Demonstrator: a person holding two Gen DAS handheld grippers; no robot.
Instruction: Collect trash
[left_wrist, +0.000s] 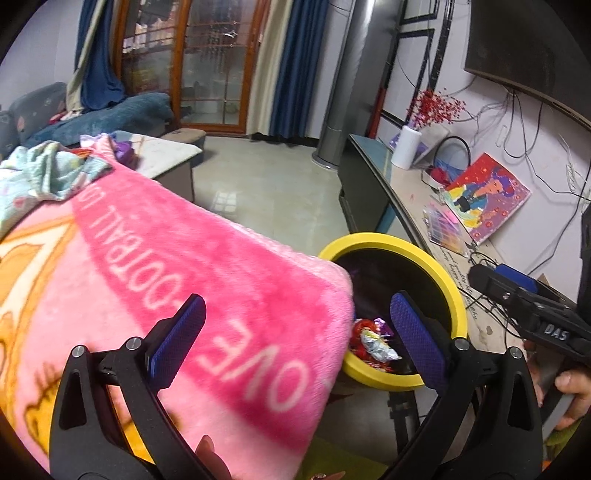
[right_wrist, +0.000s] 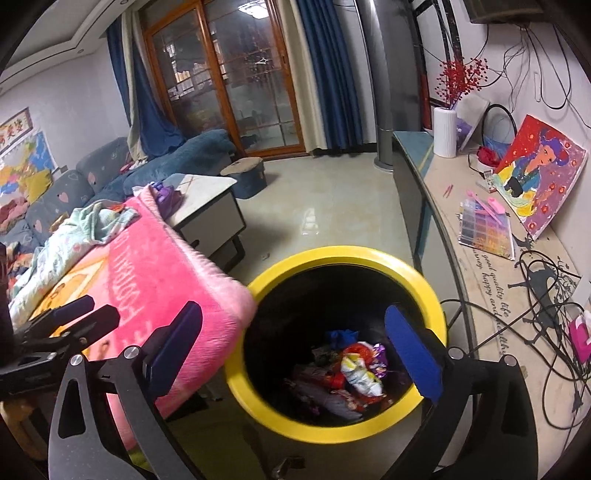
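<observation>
A round bin with a yellow rim (left_wrist: 455, 295) (right_wrist: 332, 254) stands on the floor between a pink blanket and a long cabinet. Crumpled wrappers (left_wrist: 373, 343) (right_wrist: 360, 367) lie at its dark bottom, red, silver and purple. My right gripper (right_wrist: 293, 349) hangs open above the bin's mouth, with nothing between its blue pads. My left gripper (left_wrist: 295, 339) is open too. Its left finger is over the pink blanket (left_wrist: 184, 240) (right_wrist: 155, 266), its right finger over the bin. Each gripper shows at the edge of the other's view, the right one (left_wrist: 517, 299) and the left one (right_wrist: 70, 325).
A long cabinet (right_wrist: 480, 280) on the right carries a white vase (right_wrist: 445, 131), a painting (right_wrist: 543, 173), a bead box (right_wrist: 485, 229) and tangled cables (right_wrist: 546, 306). A low coffee table (right_wrist: 210, 206) and a sofa (right_wrist: 92, 173) stand behind the blanket. Tiled floor (right_wrist: 325, 206) lies beyond the bin.
</observation>
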